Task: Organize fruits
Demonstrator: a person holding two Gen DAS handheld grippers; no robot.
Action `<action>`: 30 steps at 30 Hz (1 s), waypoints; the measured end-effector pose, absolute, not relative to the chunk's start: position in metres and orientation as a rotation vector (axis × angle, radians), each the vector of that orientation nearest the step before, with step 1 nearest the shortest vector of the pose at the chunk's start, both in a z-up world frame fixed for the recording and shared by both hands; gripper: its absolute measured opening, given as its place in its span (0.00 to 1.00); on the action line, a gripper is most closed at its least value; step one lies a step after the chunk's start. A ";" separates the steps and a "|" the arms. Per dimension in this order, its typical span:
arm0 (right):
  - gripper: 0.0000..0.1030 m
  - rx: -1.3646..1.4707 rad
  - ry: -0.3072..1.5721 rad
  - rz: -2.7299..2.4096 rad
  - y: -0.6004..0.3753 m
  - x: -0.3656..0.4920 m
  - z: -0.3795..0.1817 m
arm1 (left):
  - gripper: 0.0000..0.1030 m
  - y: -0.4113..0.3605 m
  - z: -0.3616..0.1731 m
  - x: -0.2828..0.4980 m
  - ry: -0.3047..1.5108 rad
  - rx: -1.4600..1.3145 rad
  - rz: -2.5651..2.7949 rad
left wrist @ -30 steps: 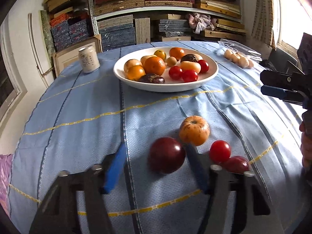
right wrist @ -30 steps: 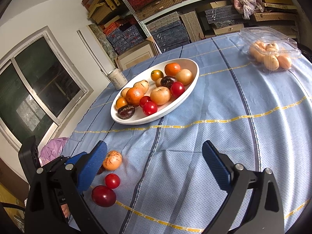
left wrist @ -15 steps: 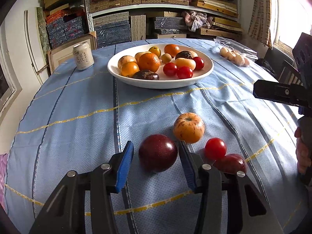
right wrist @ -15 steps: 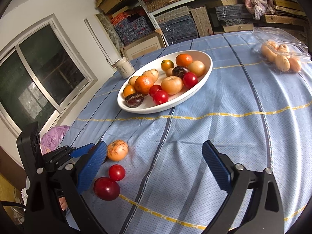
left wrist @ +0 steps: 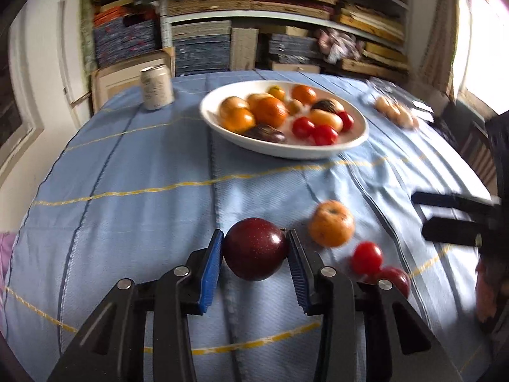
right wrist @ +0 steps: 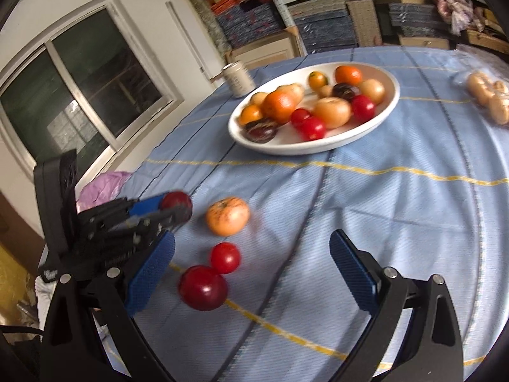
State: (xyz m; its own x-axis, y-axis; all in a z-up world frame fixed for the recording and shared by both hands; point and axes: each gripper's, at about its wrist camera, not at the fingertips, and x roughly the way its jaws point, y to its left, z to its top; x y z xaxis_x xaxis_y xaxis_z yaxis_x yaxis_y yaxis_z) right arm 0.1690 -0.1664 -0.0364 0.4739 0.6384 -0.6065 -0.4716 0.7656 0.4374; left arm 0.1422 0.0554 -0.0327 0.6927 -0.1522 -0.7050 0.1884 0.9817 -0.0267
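Note:
My left gripper (left wrist: 254,251) is shut on a dark red plum (left wrist: 254,248), its blue pads touching both sides; it seems lifted just off the cloth. An orange persimmon-like fruit (left wrist: 331,222), a small red tomato (left wrist: 366,257) and a red plum (left wrist: 393,281) lie to its right. The white bowl (left wrist: 356,140) with several fruits stands farther back. My right gripper (right wrist: 251,270) is open and empty above the cloth, with the tomato (right wrist: 225,257) and red plum (right wrist: 203,287) by its left pad. The left gripper with the plum (right wrist: 176,201) shows at left there.
A pale can (left wrist: 156,86) stands at the back left of the blue tablecloth (left wrist: 127,175). A clear box of eggs (right wrist: 490,95) sits at the right. Shelves with stacked goods stand behind the table; a window is at the left.
My left gripper closed from open onto the dark red plum and raised it slightly. The right gripper moved in closer to the loose fruits, still open.

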 end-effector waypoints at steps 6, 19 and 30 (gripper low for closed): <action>0.82 0.174 0.877 0.731 -0.146 0.167 -0.039 | 0.39 0.058 -0.029 0.142 0.780 0.031 -0.187; 0.44 0.194 0.960 0.799 -0.134 0.170 -0.048 | 0.39 0.057 -0.030 0.141 0.787 0.024 -0.191; 0.36 0.215 1.004 0.807 -0.128 0.179 -0.055 | 0.39 0.055 -0.031 0.141 0.792 0.028 -0.196</action>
State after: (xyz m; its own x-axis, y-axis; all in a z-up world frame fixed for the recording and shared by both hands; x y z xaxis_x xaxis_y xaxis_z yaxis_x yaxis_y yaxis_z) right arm 0.1795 -0.1284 -0.0553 0.2822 0.6898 -0.6668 -0.5028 0.6983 0.5095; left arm 0.1406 0.0552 -0.0311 0.6855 -0.1641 -0.7094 0.1854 0.9815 -0.0480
